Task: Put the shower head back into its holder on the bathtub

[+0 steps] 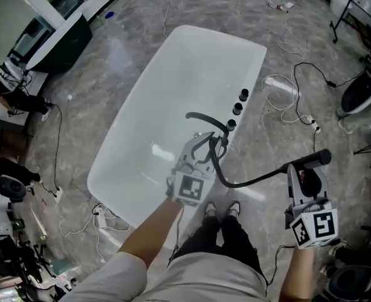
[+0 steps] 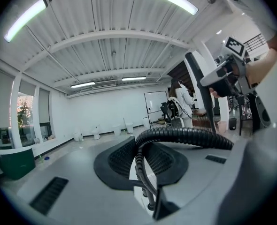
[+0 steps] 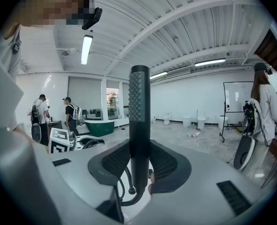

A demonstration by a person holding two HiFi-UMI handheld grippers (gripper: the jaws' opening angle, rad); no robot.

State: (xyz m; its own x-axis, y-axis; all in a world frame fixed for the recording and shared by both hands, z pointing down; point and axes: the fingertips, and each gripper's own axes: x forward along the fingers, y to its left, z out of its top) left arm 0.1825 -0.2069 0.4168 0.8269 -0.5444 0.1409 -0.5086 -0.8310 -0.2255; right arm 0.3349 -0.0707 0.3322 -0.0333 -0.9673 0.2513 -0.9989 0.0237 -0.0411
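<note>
The hose (image 1: 248,181) threads between the jaws of my left gripper (image 1: 203,145), which look spread rather than pinching it, over the bathtub (image 1: 141,124) rim by the black fittings (image 1: 237,109). My right gripper (image 1: 304,176) pinches the shower head (image 1: 311,159) upright, well right of the tub. Carrying step: next I swing it across and seat it in its holder.
</note>
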